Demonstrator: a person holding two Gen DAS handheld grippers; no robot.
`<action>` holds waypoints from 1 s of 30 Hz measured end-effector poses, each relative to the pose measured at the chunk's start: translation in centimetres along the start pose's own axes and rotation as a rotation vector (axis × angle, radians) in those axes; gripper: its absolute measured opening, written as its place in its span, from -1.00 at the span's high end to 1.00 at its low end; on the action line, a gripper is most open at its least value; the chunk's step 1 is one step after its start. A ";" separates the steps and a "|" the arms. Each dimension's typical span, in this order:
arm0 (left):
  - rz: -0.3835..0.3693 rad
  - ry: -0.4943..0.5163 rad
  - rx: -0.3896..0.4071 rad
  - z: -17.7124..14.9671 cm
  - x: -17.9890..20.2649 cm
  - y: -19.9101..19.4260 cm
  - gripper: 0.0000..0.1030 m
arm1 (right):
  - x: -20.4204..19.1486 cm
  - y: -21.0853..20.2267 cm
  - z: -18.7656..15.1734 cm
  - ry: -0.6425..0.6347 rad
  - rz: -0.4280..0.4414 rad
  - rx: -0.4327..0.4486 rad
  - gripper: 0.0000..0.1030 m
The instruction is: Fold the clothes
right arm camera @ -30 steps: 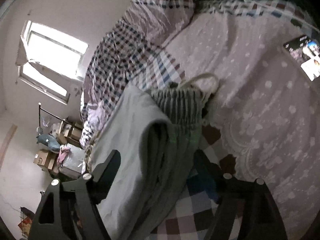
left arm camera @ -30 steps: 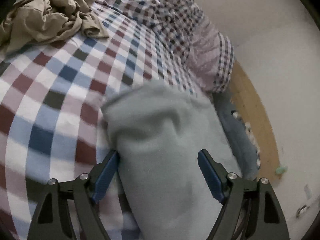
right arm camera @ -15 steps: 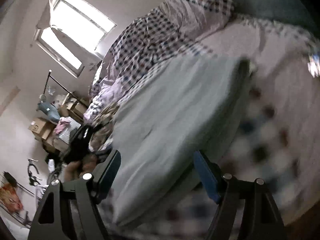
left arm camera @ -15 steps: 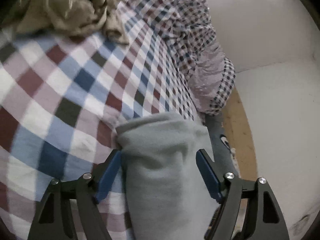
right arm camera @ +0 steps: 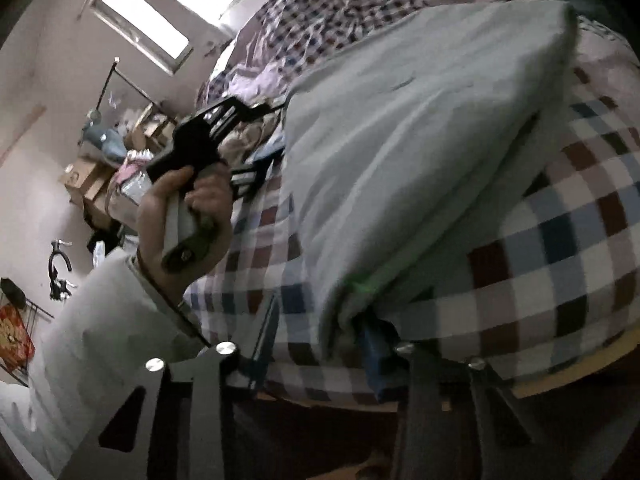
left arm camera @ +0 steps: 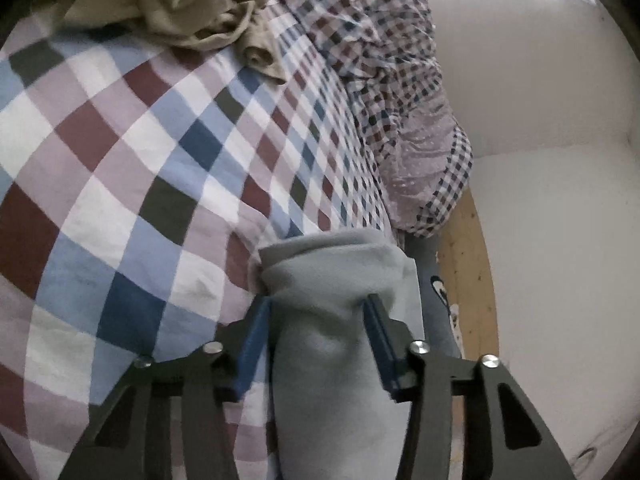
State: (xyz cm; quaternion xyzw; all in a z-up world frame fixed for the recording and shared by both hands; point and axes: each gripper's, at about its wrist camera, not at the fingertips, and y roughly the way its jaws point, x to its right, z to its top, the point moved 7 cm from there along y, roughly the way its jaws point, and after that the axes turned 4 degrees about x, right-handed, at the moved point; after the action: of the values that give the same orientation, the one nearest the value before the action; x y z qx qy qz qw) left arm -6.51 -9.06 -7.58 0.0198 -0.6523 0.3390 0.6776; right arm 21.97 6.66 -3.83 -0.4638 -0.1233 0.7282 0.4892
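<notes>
Grey garment (right arm camera: 400, 152), folded thick, lies along the bed's (left arm camera: 120, 168) near edge. Both jaws have just been closing: left gripper (left arm camera: 316, 332) pinches a bunched end; right gripper (right arm camera: 316, 344) nips a corner. Judged risk: layers slipping, undoing the fold.

Checked bed (left arm camera: 120, 184), grey garment (right arm camera: 400, 152), crumpled tan clothes (left arm camera: 192, 8), quilt (left arm camera: 380, 60)

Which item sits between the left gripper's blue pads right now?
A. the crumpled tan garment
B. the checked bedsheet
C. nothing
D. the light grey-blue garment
D: in the left wrist view, the light grey-blue garment bunches between the left gripper, pinched where the pads meet it; the tan garment lies far up the checked bedsheet.
</notes>
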 end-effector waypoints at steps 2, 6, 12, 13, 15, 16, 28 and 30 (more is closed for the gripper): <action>0.000 -0.008 -0.001 0.4 0.0 0.4 0.03 | 0.4 0.4 0.2 -0.002 -0.033 0.004 0.86; 0.010 0.011 0.032 1.7 0.3 0.9 0.06 | 1.1 0.2 0.2 0.017 -0.027 0.021 0.92; 0.015 -0.009 0.041 3.6 -0.4 2.0 0.57 | 1.3 -0.2 0.2 -0.015 -0.033 0.027 0.94; 0.023 -0.002 0.041 3.6 -0.3 1.9 0.57 | 1.5 -0.3 0.2 -0.011 -0.032 0.025 0.94; 0.040 0.010 0.042 3.6 -0.2 1.7 0.55 | 1.7 -0.2 0.3 -0.012 -0.026 0.021 0.93; 0.048 0.012 0.049 3.6 -0.3 1.3 0.45 | 1.7 -0.2 0.3 -0.018 -0.019 0.020 0.93; 0.081 0.175 -0.007 1.3 2.6 2.2 -0.63 | 1.5 -0.6 0.7 -0.032 0.013 0.036 0.87; 0.113 0.192 0.007 1.3 2.6 2.7 -0.46 | 1.9 -0.4 0.6 -0.012 0.024 0.028 0.89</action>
State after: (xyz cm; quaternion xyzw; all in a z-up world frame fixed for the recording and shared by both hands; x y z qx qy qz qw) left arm -9.11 -6.47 -6.13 -0.0472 -0.5834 0.3793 0.7166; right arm 21.63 8.56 -4.29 -0.4539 -0.1104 0.7384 0.4864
